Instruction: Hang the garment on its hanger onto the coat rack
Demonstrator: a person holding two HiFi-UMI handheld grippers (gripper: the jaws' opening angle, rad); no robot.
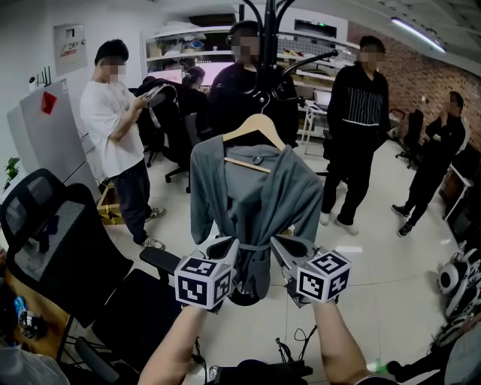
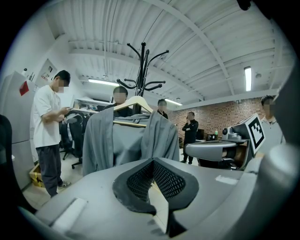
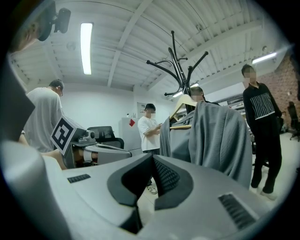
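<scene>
Hanging on the black coat rack (image 1: 269,30) at 12 o'clock, the grey garment (image 1: 252,199) sits on its wooden hanger (image 1: 254,126). The left gripper (image 1: 225,245) at 7 o'clock and the right gripper (image 1: 282,243) at 5 o'clock are low by the hem, both clenched on nothing. A person in a white shirt (image 1: 111,124) stands at 10 o'clock.

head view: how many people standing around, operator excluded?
4. White-shirted person at left; person in black behind the coat rack; person in striped top right of it; person by the brick wall, far right. A fifth person seems seated at back; the garment may hide others.
</scene>
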